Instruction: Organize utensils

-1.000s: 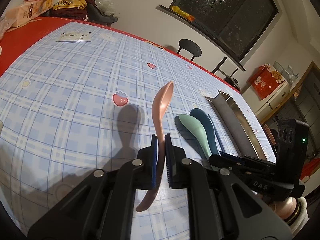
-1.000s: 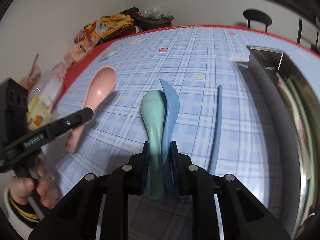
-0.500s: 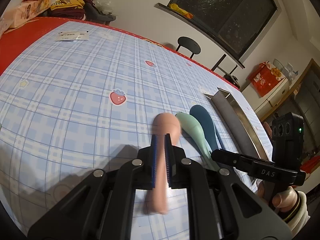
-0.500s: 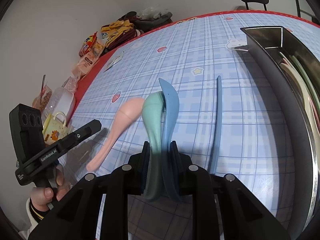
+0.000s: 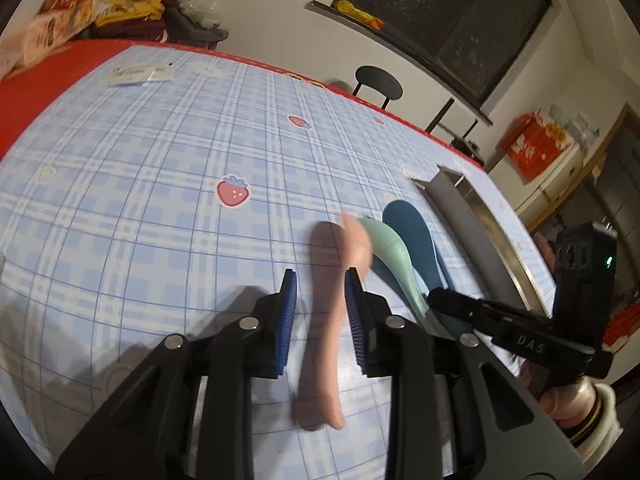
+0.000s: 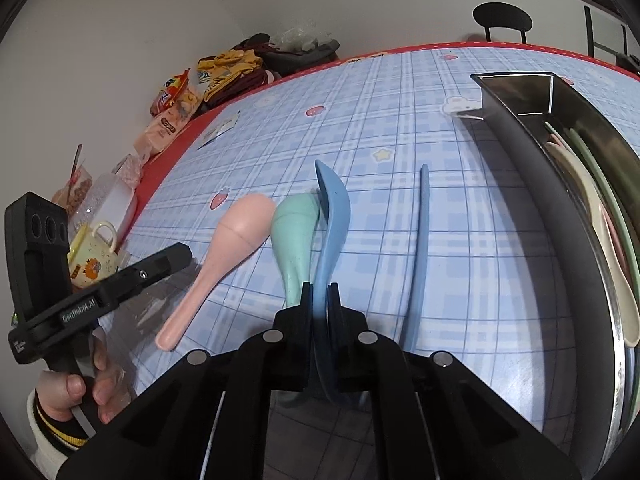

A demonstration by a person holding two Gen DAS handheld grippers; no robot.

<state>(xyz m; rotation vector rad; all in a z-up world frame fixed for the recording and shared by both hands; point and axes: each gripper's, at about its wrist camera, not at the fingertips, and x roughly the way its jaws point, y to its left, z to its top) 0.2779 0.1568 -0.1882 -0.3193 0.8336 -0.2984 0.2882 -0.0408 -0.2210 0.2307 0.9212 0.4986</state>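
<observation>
My left gripper [image 5: 320, 312] has just been opening: fingers apart, the pink spoon [image 6: 224, 256] loose between them on the desk [image 6: 400, 120], just beside the mint spoon [image 6: 294, 236]. My right gripper [image 6: 319, 312] has just been closing and is clamped on the blue spoon [image 6: 330, 232], which stands on edge, touching the mint one, with the steel tray [image 6: 560, 200] well off on its far side. Risk, as I judge it: lifting the blue spoon could drag the mint one along, and an edge grip that thin may let it swivel or slip before the tray.
</observation>
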